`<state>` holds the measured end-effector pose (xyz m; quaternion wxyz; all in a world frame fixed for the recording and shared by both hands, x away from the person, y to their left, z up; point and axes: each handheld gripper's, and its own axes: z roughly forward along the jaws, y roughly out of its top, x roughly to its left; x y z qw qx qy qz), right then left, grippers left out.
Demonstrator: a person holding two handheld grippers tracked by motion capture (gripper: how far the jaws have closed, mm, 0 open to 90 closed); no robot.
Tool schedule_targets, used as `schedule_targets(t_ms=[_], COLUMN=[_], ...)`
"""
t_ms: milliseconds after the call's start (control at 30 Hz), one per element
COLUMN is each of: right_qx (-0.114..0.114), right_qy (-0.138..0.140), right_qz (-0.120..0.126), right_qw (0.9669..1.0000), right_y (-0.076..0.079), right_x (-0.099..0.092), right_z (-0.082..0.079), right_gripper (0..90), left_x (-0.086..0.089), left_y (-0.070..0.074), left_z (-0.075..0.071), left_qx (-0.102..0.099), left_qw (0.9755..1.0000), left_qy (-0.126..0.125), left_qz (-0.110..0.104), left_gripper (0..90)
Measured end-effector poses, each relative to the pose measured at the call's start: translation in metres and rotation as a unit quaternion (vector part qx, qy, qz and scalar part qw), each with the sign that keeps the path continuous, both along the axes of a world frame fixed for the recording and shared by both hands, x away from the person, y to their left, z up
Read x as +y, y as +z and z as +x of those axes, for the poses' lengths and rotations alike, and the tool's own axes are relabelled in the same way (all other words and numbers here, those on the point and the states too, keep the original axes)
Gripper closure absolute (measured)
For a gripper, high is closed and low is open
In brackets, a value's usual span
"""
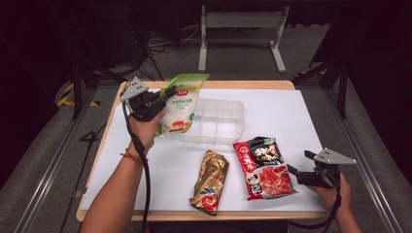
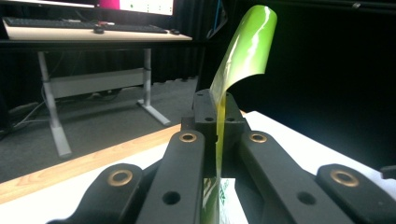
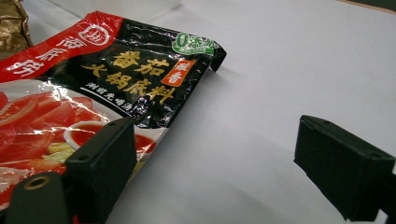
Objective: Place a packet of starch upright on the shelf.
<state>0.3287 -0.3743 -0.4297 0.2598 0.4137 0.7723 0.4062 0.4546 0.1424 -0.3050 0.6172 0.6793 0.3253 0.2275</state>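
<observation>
**Over the clear tray: green-topped pouch held up in the left gripper**

At the far left of the white table cover (image 1: 272,121), the left gripper (image 1: 165,95) had its jaws clamped tight on the edge of a green-and-white pouch (image 1: 180,104). In the high view the pouch hung tilted, its green top toward the back of the table and its lower end reaching down over the near left corner of a clear plastic tray (image 1: 221,119). The left gripper view looked straight along the closed jaws, with the thin pouch (image 2: 243,51) pinched between them and its glossy green end curling up above the tips.

Near the front right of the table, the right gripper (image 1: 297,173) lay low with its jaws standing wide apart and nothing between them. It sat just beside the right edge of a red-and-black sauce packet (image 1: 265,167), which lay flat on the cover. The right gripper view showed one pad (image 3: 105,161) in front of that packet's (image 3: 93,84) edge; whether it touched could not be told. A gold packet (image 1: 210,181) lay flat just left of the red one, near the table's front edge.
</observation>
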Motion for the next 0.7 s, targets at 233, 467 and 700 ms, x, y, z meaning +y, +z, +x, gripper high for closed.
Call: schedule_targets(t_ms=[233,467,700], right_qx=[0.000,0.002,0.001], right_qy=[0.000,0.001,0.004], right_qz=[0.002,0.001,-0.007], right_qw=[1.0000,1.0000,1.0000], right_y=[0.000,-0.001,-0.001], right_x=[0.000,0.000,0.002], right_z=[0.000,0.000,0.000], right_gripper=[13.8,13.8,13.8], left_x=[-0.017,-0.034,-0.051], left_y=[-0.006,-0.009,-0.011], left_z=[0.019,0.034,0.048], left_qx=[0.015,0.011,-0.005], left_qw=[0.9998,0.9992,0.9969], left_qy=[0.012,0.036,0.066], left_qz=[-0.003,0.016,0.042], left_gripper=[90.0,90.0,90.0])
